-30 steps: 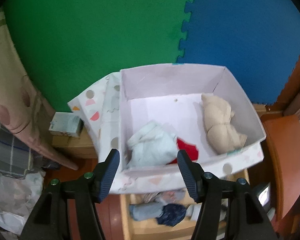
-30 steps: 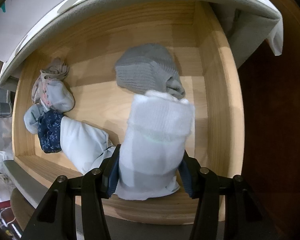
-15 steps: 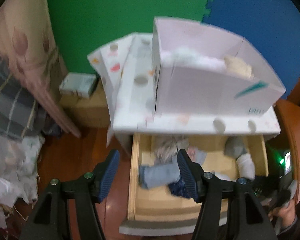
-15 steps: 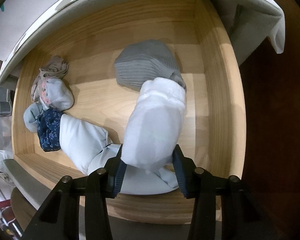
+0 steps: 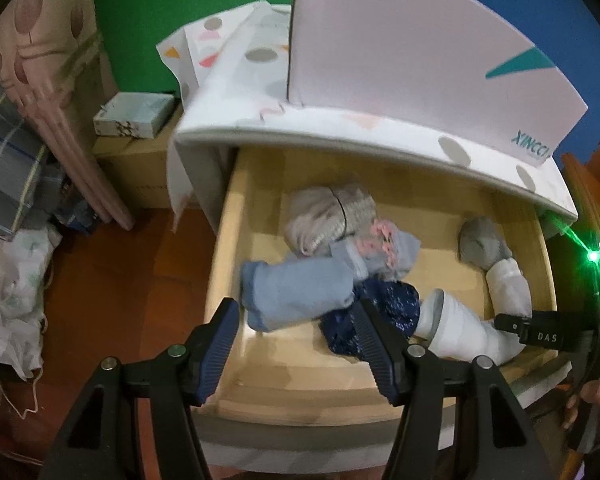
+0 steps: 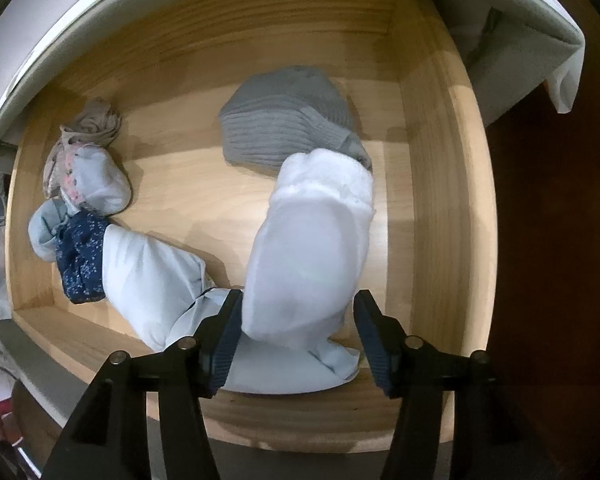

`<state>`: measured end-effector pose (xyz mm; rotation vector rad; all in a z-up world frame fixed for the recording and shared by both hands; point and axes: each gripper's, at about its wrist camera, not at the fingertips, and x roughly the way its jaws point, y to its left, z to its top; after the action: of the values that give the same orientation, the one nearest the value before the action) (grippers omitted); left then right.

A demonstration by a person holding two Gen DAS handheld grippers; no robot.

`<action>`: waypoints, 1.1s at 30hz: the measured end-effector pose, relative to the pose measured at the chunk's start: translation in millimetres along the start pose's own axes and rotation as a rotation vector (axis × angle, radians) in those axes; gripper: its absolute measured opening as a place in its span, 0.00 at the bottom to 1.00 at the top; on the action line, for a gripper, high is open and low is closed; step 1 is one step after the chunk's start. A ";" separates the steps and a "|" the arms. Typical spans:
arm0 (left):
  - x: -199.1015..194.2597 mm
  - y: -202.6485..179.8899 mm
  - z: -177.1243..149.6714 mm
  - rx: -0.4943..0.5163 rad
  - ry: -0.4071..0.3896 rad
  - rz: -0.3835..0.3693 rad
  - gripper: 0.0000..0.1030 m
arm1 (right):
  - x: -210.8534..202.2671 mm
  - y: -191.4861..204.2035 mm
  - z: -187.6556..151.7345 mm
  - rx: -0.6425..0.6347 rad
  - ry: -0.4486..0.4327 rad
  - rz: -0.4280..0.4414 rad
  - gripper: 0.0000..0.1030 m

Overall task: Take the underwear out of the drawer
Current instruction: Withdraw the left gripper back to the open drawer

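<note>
The right gripper [image 6: 298,332] is pointed down into the wooden drawer [image 6: 432,184]. A white rolled piece of underwear [image 6: 312,248] is seen between its two blue pads. The jaws have just been opening. The left pad [image 6: 228,332] is right at the roll's edge, and a small gap is seen at the right pad, so the roll is no longer squeezed. Under it, a flat pale blue cloth [image 6: 292,372] is spread at the front of the drawer. Behind the white roll, and touching it, a grey ribbed bundle [image 6: 284,128] is seen. On the left side, a pale blue roll [image 6: 148,276] is laid beside a dark blue dotted piece [image 6: 82,256]. Further back are a light bundle with pink trim [image 6: 96,184] and a beige one [image 6: 94,124].

The left gripper [image 5: 296,344] is held open above the front of the drawer [image 5: 228,240], and nothing is between its pads. Just past them a blue roll [image 5: 296,292] and the dark dotted piece [image 5: 384,304] are seen inside the drawer. The right gripper [image 5: 540,334] is seen at the right edge, with the white roll [image 5: 508,288] at its tip. On top of the cabinet a white box [image 5: 400,64] is set on a spotted sheet [image 5: 260,56]. A green mat [image 5: 172,12] and a blue mat [image 5: 560,12] are seen behind. A small carton [image 5: 134,114] is kept to the left.
</note>
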<state>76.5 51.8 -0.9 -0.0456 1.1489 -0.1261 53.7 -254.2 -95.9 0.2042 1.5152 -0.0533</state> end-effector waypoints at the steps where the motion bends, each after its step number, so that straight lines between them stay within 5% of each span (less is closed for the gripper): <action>1: 3.8 0.3 -2.6 -0.008 0.005 -0.009 0.60 | 2.0 1.7 2.4 -0.001 0.005 -0.001 0.54; 10: 23.4 -7.8 -19.5 0.024 0.045 0.008 0.60 | 7.3 20.9 10.3 0.014 -0.009 -0.024 0.54; 21: 22.4 -8.5 -24.5 0.031 0.011 0.066 0.60 | 9.8 46.2 13.8 -0.027 -0.071 -0.104 0.41; 33: 21.1 7.7 -25.5 -0.024 -0.003 0.067 0.60 | -10.6 34.9 1.8 -0.002 -0.153 -0.068 0.38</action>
<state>62.4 57.6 -31.2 -0.0280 1.1482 -0.0527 60.5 -221.2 -81.8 0.1439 1.3698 -0.1195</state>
